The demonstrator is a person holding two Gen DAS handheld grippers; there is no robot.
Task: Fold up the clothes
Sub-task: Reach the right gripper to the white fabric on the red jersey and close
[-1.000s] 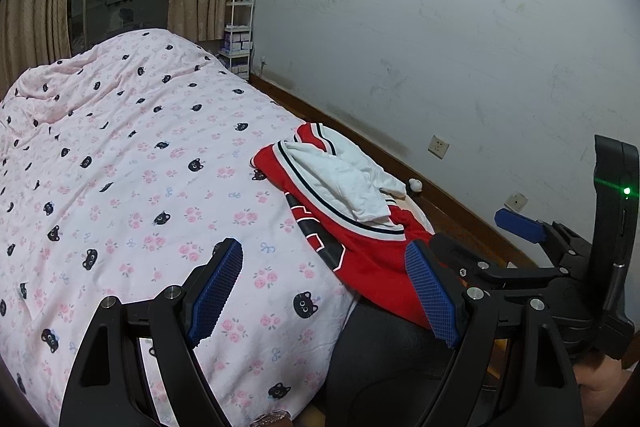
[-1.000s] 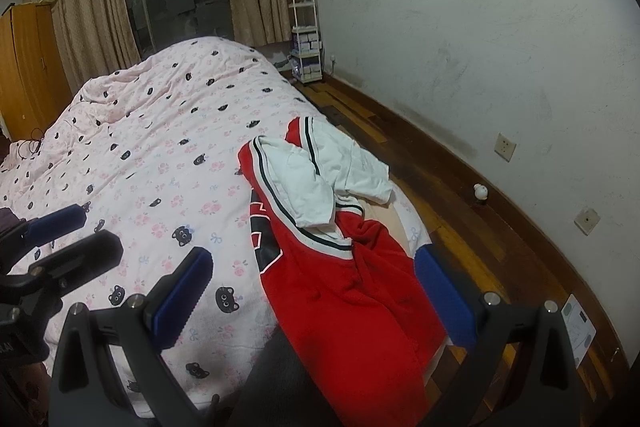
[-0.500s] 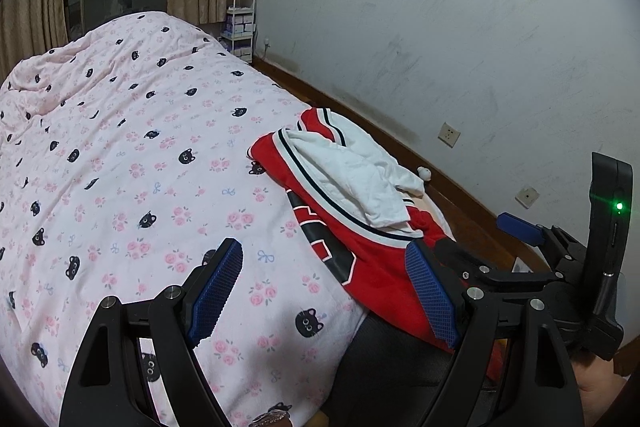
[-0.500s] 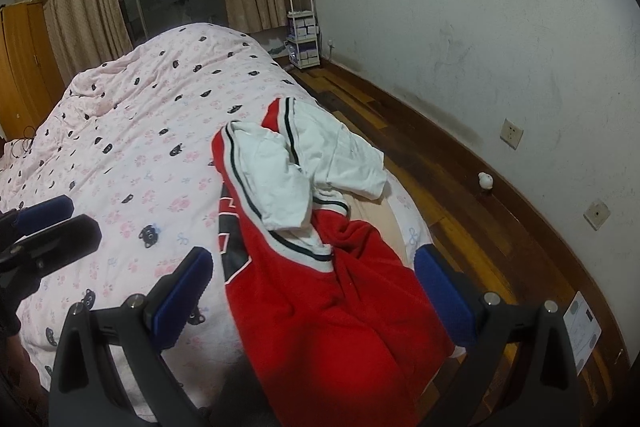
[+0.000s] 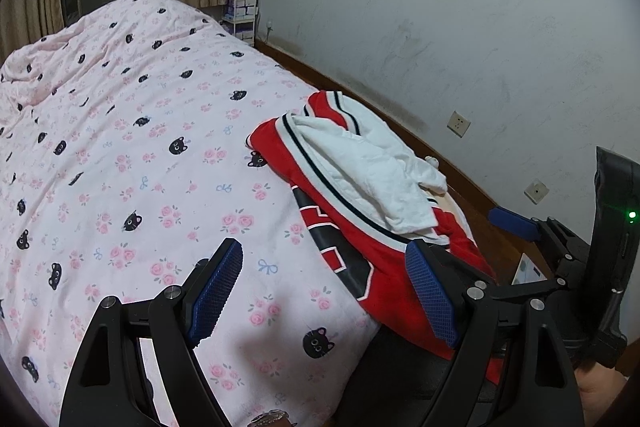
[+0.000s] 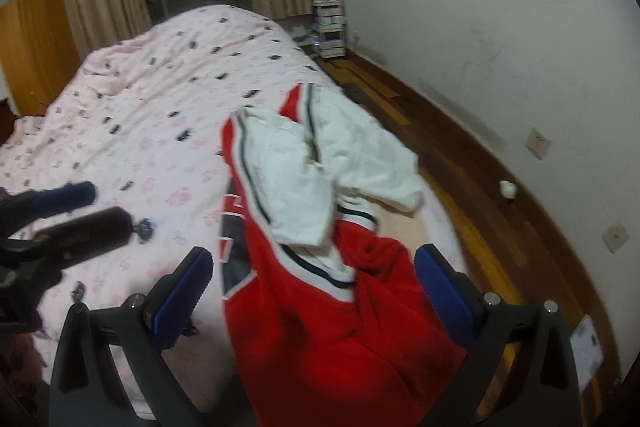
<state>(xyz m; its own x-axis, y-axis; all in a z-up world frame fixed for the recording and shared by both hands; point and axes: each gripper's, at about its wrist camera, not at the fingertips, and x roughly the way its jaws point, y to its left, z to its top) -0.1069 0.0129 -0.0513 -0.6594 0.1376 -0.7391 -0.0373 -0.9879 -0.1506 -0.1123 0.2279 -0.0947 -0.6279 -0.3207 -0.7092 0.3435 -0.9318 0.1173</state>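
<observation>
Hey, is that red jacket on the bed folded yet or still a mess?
Still a mess. The jacket lies crumpled, white sleeves bunched on top, its lower part hanging off the bed.

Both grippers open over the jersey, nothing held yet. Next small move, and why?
Probably lower the right gripper onto the near red hem of the jersey and close on it. Both the right and the left gripper are open and empty, and the jersey lies crumpled at the edge of the bed, partly hanging off, so it needs pulling flat before any fold.
</observation>
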